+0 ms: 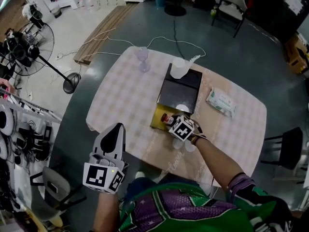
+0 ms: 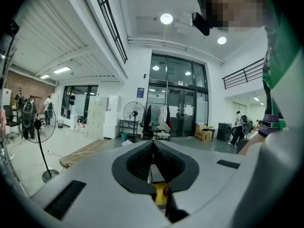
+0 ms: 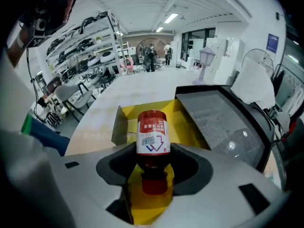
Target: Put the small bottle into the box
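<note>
Right gripper view: right gripper (image 3: 153,152) tight on small bottle (image 3: 152,132), box (image 3: 187,122) partly hidden; left gripper (image 2: 152,148) closed.

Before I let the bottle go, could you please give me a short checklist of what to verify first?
1. Hold on the bottle: ok. The right gripper is shut on the body of the bottle, cap toward the camera.
2. Bottle above the box: ok. The yellow inside of the box lies straight below it.
3. Box open: ok. The lid is folded back.
4. Floor of the box free: cannot tell. The bottle and jaws hide part of it.
5. Left gripper out of the way: ok. The left gripper is shut, empty and held away from the box.
</note>
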Demonstrator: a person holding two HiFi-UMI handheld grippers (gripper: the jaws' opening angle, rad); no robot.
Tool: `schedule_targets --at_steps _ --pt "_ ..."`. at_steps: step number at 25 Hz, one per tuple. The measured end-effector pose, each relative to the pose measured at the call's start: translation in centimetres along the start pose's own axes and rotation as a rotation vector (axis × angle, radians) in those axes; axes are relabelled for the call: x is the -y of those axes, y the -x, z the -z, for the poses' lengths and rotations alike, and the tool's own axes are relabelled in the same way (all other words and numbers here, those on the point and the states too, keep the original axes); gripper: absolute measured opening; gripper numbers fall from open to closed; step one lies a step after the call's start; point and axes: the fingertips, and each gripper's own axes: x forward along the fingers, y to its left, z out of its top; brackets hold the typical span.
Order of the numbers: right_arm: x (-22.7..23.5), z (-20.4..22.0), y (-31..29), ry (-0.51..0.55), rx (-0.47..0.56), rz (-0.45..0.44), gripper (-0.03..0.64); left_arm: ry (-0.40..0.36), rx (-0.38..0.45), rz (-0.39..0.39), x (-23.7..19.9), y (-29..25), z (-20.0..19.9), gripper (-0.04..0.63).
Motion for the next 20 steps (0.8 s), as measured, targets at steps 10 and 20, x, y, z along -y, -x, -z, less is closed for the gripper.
schedule_targets --at_steps 10,20 --pt "-0.4 -0.4 -0.7 0.055 -0.056 0.039 0.230 0.016 0.005 -0.002 -1.1 0.9 0.2 0.023" --pt "-0.6 -0.2 0.1 0.020 -0.038 0.037 0.239 0.030 0.016 0.026 -2.0 2.3 -0.3 0.023"
